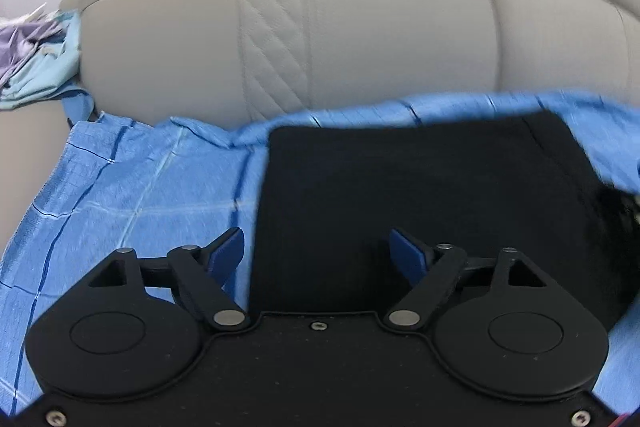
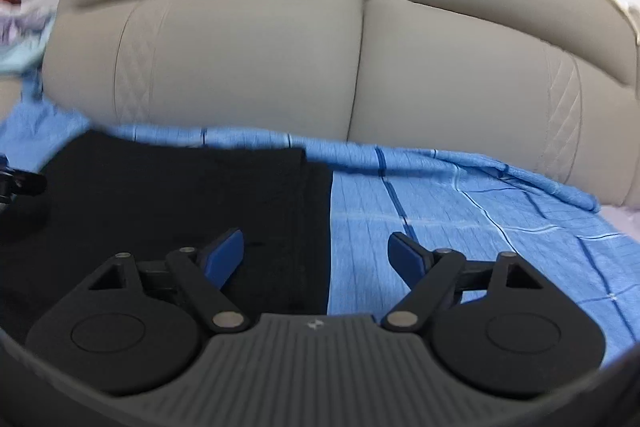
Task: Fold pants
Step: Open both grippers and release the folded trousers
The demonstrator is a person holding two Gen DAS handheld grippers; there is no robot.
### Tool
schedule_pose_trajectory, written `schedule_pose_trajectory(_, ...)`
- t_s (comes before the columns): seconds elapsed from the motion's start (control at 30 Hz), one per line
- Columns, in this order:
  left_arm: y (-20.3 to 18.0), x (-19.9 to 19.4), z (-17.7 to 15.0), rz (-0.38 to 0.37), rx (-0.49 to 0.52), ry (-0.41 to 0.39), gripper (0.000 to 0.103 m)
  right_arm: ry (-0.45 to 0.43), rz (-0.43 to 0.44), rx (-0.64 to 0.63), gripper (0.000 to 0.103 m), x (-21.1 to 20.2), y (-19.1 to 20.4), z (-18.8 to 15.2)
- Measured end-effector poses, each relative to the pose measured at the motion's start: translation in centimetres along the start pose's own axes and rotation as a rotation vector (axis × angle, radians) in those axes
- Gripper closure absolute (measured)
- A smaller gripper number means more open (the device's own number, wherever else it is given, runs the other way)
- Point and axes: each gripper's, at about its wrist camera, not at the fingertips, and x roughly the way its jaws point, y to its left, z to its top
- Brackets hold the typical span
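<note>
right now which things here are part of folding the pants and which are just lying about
Part of the job:
- black pants, lying flat in a folded rectangle
- left gripper, open, nothing between its fingers
- right gripper, open, also holding nothing
- blue checked sheet under the pants

Just lying about:
- rumpled pale clothes at far left
- beige padded headboard

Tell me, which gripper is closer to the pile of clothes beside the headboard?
Left. The left gripper hangs open over the pants' left edge, on the clothes' side. The right gripper hangs open over their right edge, farther away.
</note>
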Motion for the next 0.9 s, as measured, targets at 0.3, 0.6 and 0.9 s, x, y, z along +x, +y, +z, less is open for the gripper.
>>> schedule_pose_trajectory(0.3, -0.4, -2.1, -2.3, 0.026, -0.04, 0.028, 0.018, -0.029, 0.005, 0.107, 0.011, -2.8, -0.9, -1.3)
schedule_pose_trajectory(0.6, -1.1, -7.3, -6.0, -0.022, -0.073, -0.015, 0.001, -0.105, 0.106, 0.099, 0.001, -9.1, 2.5, -4.2)
schedule_pose_trajectory(0.9, -1.6, -6.5, -9.0, -0.039, -0.103, 0.067, 0.0, -0.046, 0.072, 0.072, 0.0, -8.7, 5.7, -6.8)
